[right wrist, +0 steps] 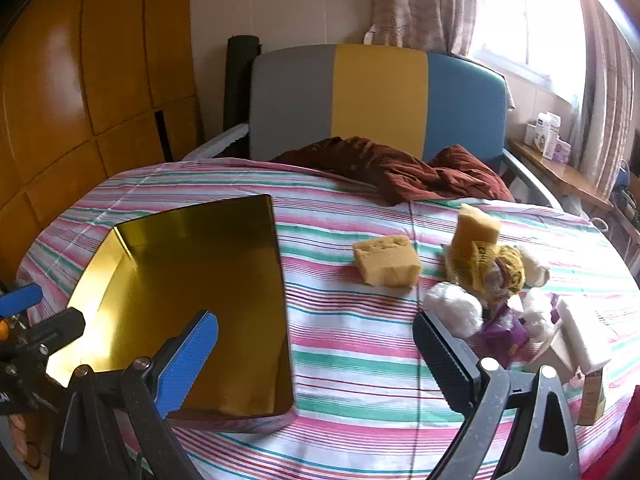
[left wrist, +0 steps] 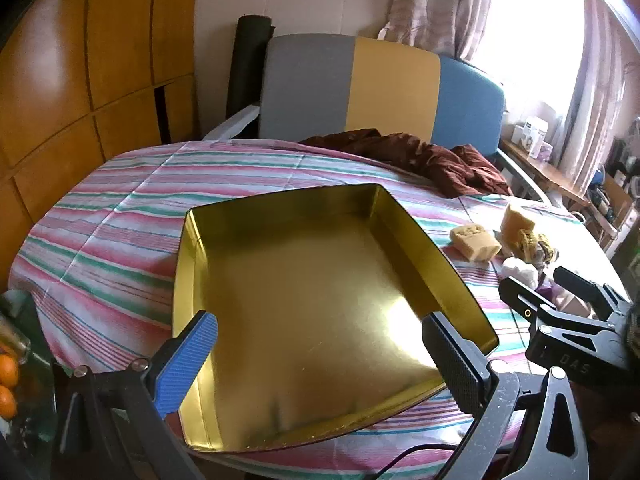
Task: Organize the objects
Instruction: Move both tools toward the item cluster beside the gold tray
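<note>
Tin tray (left wrist: 304, 320), gold-lined, lies empty on striped tablecloth (left wrist: 100, 240) beneath left gripper (left wrist: 320, 360), fingers wide, nothing held. Only right wrist view fully shows sponge block (right wrist: 387, 261) and toy heap (right wrist: 496, 284) ahead of right gripper (right wrist: 316, 360), likewise wide, unladen

Left wrist view: close above the open gold tin (left wrist: 320, 304), angled down past own fingers (left wrist: 188, 360) toward the tricolour chair (left wrist: 376, 88). Right wrist view: further right, same downward slant, nearer the sponges (right wrist: 386, 260). Shared: tin, striped tablecloth (right wrist: 352, 344), sponges, chair, brown cloth (left wrist: 420, 156).
</note>
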Tool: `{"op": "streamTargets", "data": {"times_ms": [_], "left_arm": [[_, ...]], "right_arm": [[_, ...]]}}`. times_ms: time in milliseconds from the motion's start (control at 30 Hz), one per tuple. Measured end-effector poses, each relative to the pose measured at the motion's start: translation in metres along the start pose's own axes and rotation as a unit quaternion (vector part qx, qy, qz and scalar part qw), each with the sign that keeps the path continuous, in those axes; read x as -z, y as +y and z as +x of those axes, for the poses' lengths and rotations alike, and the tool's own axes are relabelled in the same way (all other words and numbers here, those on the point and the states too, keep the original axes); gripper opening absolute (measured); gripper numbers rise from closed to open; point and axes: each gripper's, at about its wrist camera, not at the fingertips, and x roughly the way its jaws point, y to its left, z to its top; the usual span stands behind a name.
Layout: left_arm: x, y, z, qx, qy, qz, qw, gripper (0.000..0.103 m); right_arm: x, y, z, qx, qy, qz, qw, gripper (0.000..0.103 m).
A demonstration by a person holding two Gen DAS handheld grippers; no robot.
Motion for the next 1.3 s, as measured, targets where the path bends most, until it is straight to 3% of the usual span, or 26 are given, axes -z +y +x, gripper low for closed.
{"op": "streamTargets", "data": {"times_ms": [367,667,867,967,1133,1300], "left_arm": [[-0.017,-0.035,0.005,0.058,-0.003,0.051,0.997,0.103],[-0.03,-0.076,0.007,0.1,-0.025,0.104,0.9892,0.103],[-0.04,-0.109,0.024,0.123,0.006,0.146,0.9816,0.103],[-0.047,-0.125,0.033,0.14,0.023,0.151,0.9783,0.103],[-0.061,-0.146,0.054,0.152,0.047,0.152,0.9756,0.103],[-0.076,-0.168,0.085,0.149,0.076,0.155,0.9738,0.103]], "right_arm": [[0.006,-0.055,-0.005,0.046,0.018,0.034,0.998,0.1],[0.014,-0.157,-0.025,0.075,0.064,0.135,0.986,0.1],[0.009,-0.218,-0.046,0.129,0.066,0.165,0.976,0.1],[0.007,-0.241,-0.038,0.15,0.093,0.164,0.97,0.1],[0.014,-0.261,-0.015,0.155,0.135,0.164,0.965,0.1],[0.025,-0.268,-0.003,0.152,0.15,0.176,0.961,0.091]]}}
